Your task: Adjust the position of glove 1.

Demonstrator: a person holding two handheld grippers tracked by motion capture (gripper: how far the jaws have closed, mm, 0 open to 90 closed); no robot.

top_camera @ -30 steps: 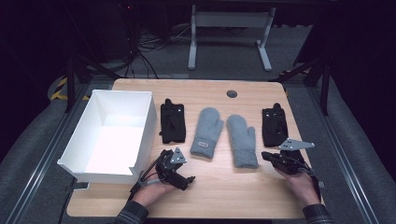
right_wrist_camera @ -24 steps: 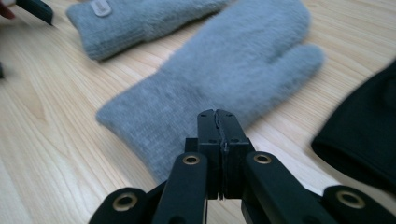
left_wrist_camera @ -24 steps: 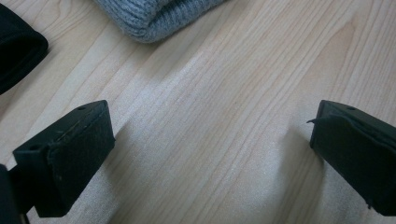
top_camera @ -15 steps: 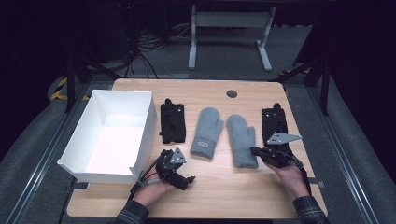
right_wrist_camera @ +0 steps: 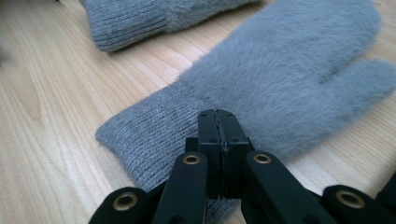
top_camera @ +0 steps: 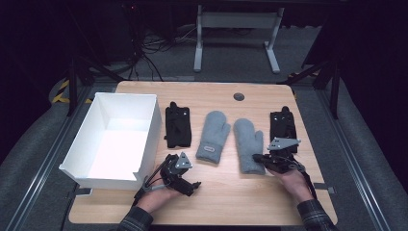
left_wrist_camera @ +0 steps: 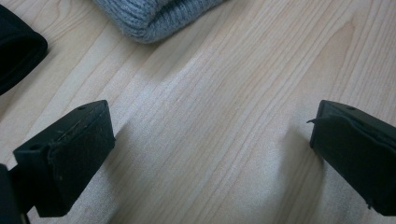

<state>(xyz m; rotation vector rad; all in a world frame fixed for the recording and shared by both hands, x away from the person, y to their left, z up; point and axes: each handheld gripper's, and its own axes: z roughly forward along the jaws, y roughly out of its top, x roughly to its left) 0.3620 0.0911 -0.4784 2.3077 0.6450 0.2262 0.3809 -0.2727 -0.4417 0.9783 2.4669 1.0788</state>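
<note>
Far left of the table (top_camera: 226,96) sits the white box (top_camera: 115,139), open on top, its right wall just beside the left black glove (top_camera: 177,125), which lies flat. Below those, near the front edge, your left hand (top_camera: 156,197) rests w/ the left gripper (top_camera: 191,185) on the wood; its jaws stand wide apart w/ bare tabletop between them, nothing gripped. In the left gripper view the cuff of the left grey mitten (left_wrist_camera: 149,14) lies ahead of the jaws, apart from them, and a black glove edge (left_wrist_camera: 18,49) shows at upper left.

Center: the left grey mitten (top_camera: 212,135) lies flat, cuff toward you, thumb to the right. Just beside it, the right grey mitten (top_camera: 249,144), also cuff toward you.

Right: your right gripper (top_camera: 257,159) is at that mitten's cuff, low on its right side. In the right gripper view the jaws are pressed together, tips over the ribbed cuff (right_wrist_camera: 149,135); can't tell if any fabric is pinched between them. The mitten looks flat on the wood. Your right hand (top_camera: 293,180) is behind the gripper. The right black glove (top_camera: 283,126) lies just beyond it, near the table's right edge.
</note>
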